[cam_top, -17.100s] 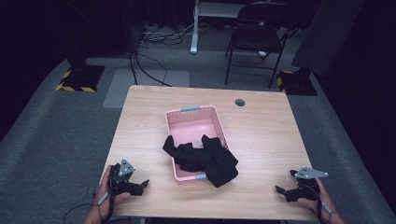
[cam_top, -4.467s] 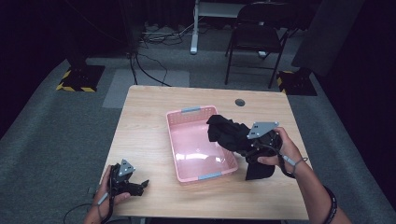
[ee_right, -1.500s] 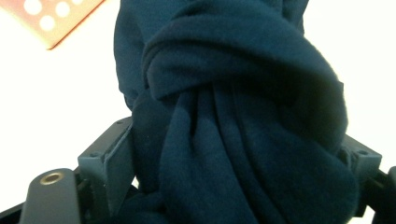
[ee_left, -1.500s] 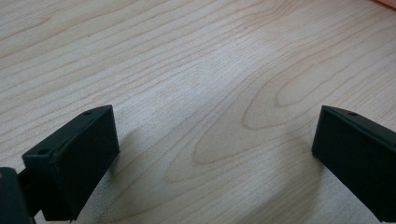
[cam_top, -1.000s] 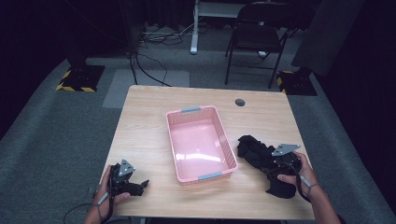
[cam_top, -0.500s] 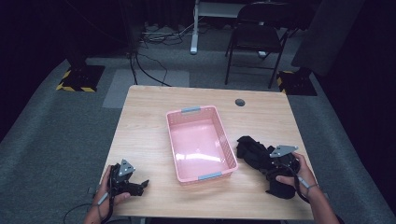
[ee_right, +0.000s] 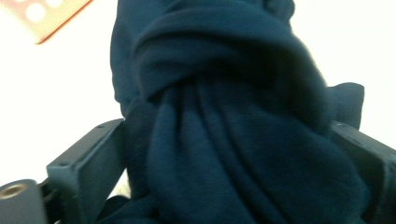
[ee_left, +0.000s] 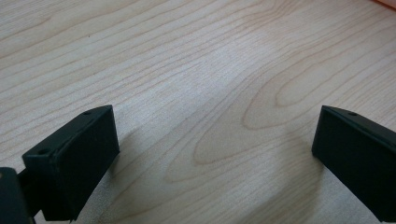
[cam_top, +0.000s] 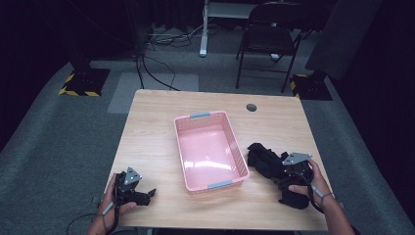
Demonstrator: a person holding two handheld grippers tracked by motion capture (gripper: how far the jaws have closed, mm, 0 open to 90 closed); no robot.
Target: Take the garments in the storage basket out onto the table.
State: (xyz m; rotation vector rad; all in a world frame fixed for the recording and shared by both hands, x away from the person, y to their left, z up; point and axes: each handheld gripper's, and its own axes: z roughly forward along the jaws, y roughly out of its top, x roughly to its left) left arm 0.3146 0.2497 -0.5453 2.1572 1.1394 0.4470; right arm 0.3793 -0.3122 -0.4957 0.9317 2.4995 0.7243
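Right gripper (cam_top: 280, 172) jaws just opening, dark cloth (cam_top: 262, 157) between

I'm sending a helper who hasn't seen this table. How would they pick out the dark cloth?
Start at the wooden table with the pink basket in its middle. The dark cloth lies crumpled on the tabletop just right of the basket, under the right gripper. It is the only soft, bunched thing there.
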